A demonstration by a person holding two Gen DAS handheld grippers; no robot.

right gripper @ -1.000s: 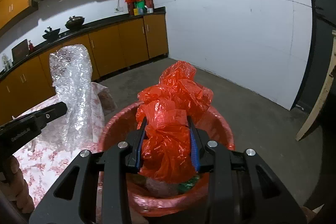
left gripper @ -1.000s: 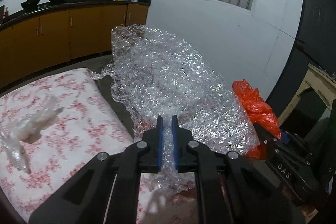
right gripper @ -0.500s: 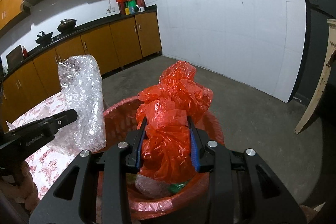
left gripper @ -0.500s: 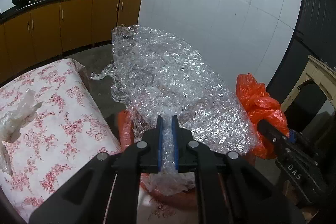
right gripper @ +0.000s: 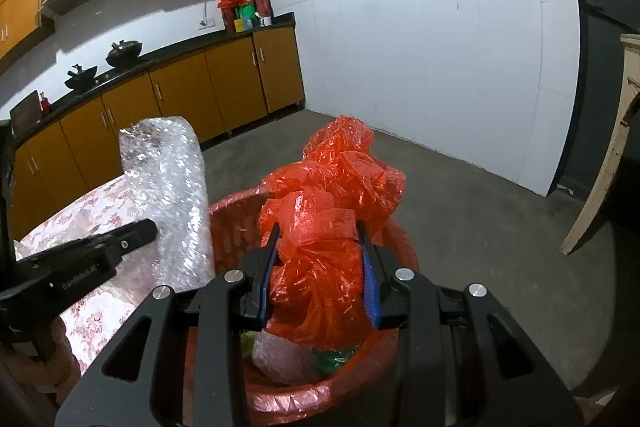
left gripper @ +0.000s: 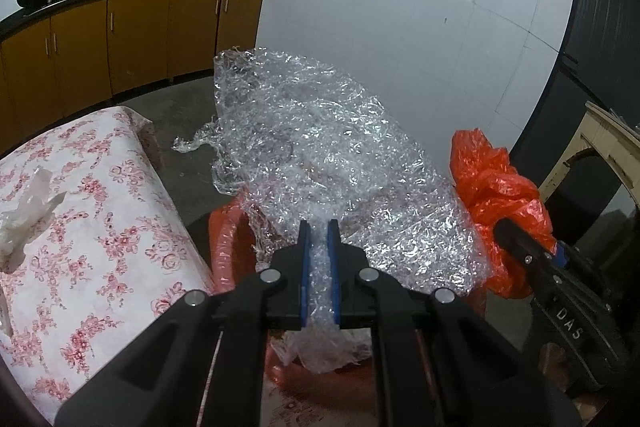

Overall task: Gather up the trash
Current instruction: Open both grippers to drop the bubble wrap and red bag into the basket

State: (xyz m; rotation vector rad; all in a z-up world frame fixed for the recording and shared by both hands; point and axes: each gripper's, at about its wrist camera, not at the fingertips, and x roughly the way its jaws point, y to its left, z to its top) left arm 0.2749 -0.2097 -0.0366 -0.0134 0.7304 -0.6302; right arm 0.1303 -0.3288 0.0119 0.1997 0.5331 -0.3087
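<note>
1. Bubble wrap hangs clamped in the left gripper, angled downward above the red basket beside the floral counter.
2. Right gripper, tilted downward over the basket, squeezes a crumpled red plastic bag.

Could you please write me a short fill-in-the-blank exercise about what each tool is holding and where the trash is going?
1. The left tool is shut on a crumpled sheet of ____ wrap.
2. The right tool is shut on a plastic bag whose colour is ____.
3. Under that bag stands a red ____ with trash already inside.
4. The tablecloth has a ____ pattern.

Missing words: bubble; red; basket; floral
</note>
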